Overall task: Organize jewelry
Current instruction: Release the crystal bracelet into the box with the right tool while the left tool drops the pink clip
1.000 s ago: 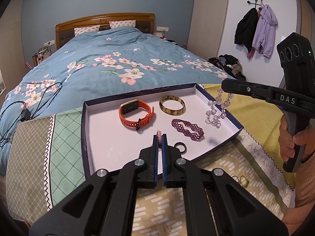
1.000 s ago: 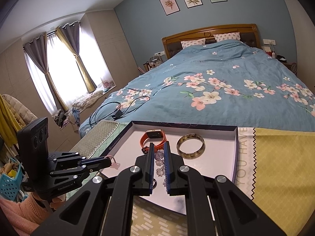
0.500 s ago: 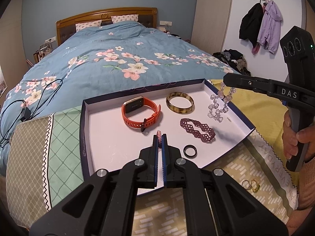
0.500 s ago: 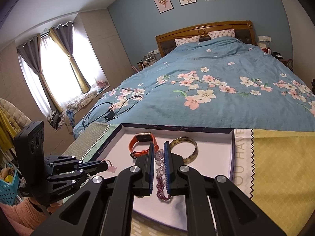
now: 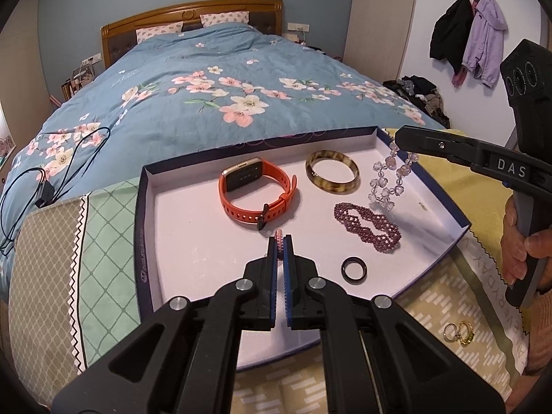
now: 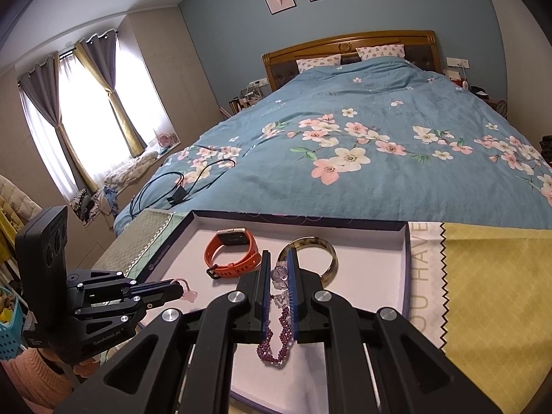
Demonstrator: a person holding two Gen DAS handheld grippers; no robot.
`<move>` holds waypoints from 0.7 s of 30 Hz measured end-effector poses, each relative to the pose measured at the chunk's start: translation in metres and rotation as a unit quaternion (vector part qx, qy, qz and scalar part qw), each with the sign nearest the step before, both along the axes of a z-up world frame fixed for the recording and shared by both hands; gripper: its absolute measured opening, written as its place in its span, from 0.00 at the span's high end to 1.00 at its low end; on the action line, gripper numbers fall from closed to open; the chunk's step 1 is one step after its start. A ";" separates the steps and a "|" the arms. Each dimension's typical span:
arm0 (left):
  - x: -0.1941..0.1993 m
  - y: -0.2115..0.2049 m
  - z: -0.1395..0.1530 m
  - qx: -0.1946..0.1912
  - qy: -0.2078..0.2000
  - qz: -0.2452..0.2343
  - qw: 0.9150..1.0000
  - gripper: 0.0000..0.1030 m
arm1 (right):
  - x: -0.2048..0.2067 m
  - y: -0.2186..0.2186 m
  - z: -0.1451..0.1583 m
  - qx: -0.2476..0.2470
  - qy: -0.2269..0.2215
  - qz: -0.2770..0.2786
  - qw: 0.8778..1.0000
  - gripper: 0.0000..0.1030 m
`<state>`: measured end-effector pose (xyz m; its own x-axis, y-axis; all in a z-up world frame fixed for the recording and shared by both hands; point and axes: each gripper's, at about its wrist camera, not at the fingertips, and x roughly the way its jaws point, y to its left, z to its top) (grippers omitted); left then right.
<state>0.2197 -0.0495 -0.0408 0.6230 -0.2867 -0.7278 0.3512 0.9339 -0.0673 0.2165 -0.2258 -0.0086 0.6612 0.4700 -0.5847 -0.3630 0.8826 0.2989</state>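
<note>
While both grippers hang over the tray [image 5: 139,227], each one is pinched on jewelry. At the bottom centre of the left wrist view, the left gripper [image 5: 281,241] has its fingers nearly together on a thin pink band [image 5: 279,238], whose end pokes up between the tips; in the right wrist view the same gripper [image 6: 179,288] sits at lower left with the pink band [image 6: 188,289] and a small pink charm hanging at its tip. At the right edge of the left view, the right gripper [image 5: 402,137] is clamped on a clear bead bracelet [image 5: 384,183], which dangles over the tray's right part; whether its lowest beads touch the tray floor is unclear. In the right wrist view those beads [image 6: 280,272] sit between the right gripper's [image 6: 277,258] fingers.

Lying in the tray are an orange watch [image 5: 257,195] near the centre, a tortoiseshell bangle [image 5: 332,171] to its right, a purple bead bracelet [image 5: 367,222] below the bangle, and a black ring [image 5: 353,269] toward the lower right. Two gold rings [image 5: 459,333] lie outside the tray, on the yellow cloth [image 5: 459,186] at the lower right of the frame. A hand [image 5: 517,241] grips the right gripper's handle at the right edge. Beyond the tray stretches the bed [image 5: 214,103] in its blue floral cover, with a black cable [image 5: 41,186] at the left.
</note>
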 end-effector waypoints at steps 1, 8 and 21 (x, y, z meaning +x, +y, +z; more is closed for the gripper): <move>0.002 0.000 -0.001 0.002 0.001 0.001 1.000 0.97 | 0.001 0.002 -0.002 -0.002 0.001 0.001 1.000 0.92; 0.016 -0.003 -0.011 0.007 0.013 0.005 1.000 0.97 | 0.007 0.015 -0.005 -0.008 0.003 0.014 1.000 0.92; 0.032 -0.009 -0.018 0.016 0.016 0.011 1.000 0.97 | 0.009 0.025 -0.014 -0.003 0.019 0.026 0.999 0.90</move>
